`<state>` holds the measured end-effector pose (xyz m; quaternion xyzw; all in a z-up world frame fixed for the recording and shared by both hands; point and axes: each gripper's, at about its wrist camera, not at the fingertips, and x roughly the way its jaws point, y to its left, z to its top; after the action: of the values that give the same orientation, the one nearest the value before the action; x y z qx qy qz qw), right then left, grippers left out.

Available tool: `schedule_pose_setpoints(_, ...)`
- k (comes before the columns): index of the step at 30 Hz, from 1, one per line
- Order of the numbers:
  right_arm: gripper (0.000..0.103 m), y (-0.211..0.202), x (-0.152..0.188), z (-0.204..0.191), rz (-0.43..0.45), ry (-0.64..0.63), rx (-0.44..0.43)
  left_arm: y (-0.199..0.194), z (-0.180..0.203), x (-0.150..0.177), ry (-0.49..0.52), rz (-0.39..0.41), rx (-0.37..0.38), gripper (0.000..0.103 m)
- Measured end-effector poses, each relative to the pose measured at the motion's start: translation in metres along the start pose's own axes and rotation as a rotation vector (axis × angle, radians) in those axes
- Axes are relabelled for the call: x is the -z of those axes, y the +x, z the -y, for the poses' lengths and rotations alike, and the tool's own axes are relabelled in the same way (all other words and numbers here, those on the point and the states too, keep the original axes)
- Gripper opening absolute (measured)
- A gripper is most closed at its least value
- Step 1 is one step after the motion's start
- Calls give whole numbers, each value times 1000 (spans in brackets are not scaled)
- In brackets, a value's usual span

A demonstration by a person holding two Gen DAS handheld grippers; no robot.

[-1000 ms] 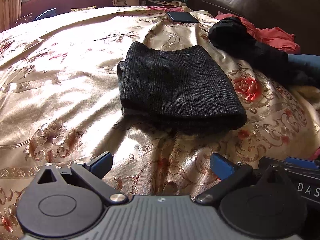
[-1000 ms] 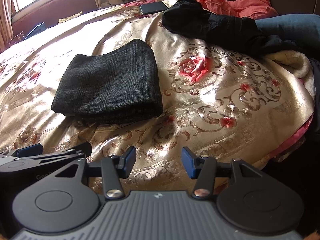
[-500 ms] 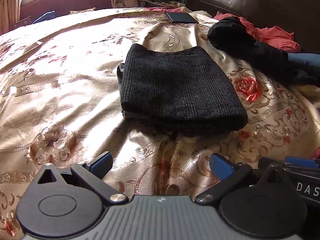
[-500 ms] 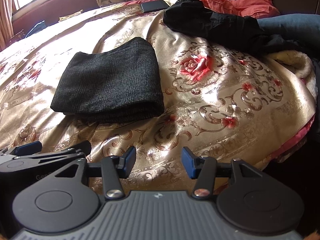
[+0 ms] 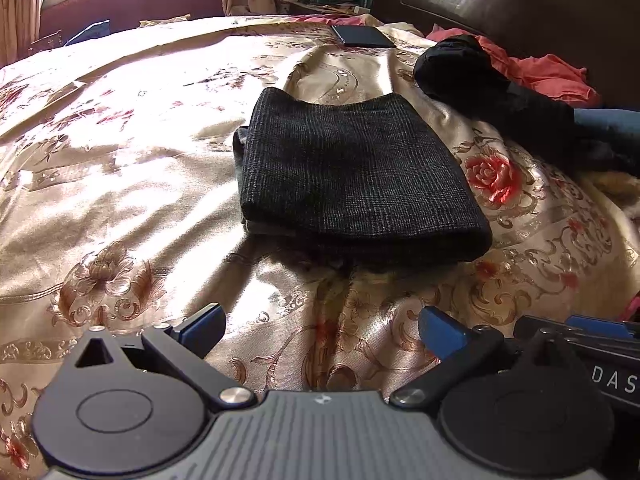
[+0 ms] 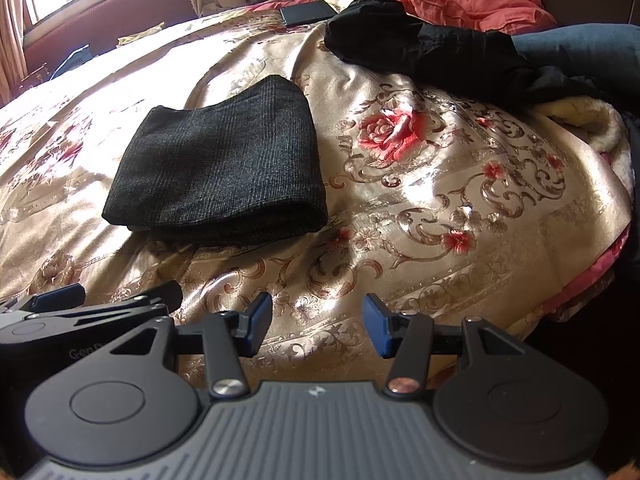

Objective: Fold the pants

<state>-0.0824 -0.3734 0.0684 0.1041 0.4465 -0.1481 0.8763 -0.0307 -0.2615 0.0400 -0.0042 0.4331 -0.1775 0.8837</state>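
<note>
Folded dark pants [image 5: 352, 184] lie flat on a gold floral bedspread [image 5: 120, 184] — both the left gripper [image 5: 322, 330] and right gripper [image 6: 317, 326] spread wide, empty, near the bed's front edge.

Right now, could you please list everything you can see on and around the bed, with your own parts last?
folded pants: one, dark charcoal, flat mid-bed, nothing gripping them
bedspread: one, gold satin with red roses, covering the bed
black garment: one, crumpled, far right of the bed
red-orange cloth: one, bunched behind the black garment
blue fabric: one, denim blue, right edge
phone: one, black, flat at the far side
fleece: cream, right edge, under the bedspread
headboard: one, dark, far right
left tool: one, black with blue pads, open, near edge
right tool: one, same colours, open, near edge
</note>
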Motion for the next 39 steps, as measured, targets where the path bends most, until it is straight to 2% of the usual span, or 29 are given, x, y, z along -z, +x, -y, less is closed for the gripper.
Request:
schedule_pose_setpoints(21, 52, 1, 1, -8, 1, -13, -9, -2, -7, 0, -2, 6, 1, 103)
schedule_pose_setpoints(25, 52, 1, 1, -11, 12, -28, 12, -2, -10, 0, -2, 5, 9, 103)
schedule_pose_setpoints(30, 52, 1, 1, -9, 16, -30, 21, -6, -7, 1, 42, 30, 7, 103)
schedule_pose_setpoints(39, 52, 1, 3, -10, 12, -39, 22, -7, -6, 3, 74, 28, 1, 103)
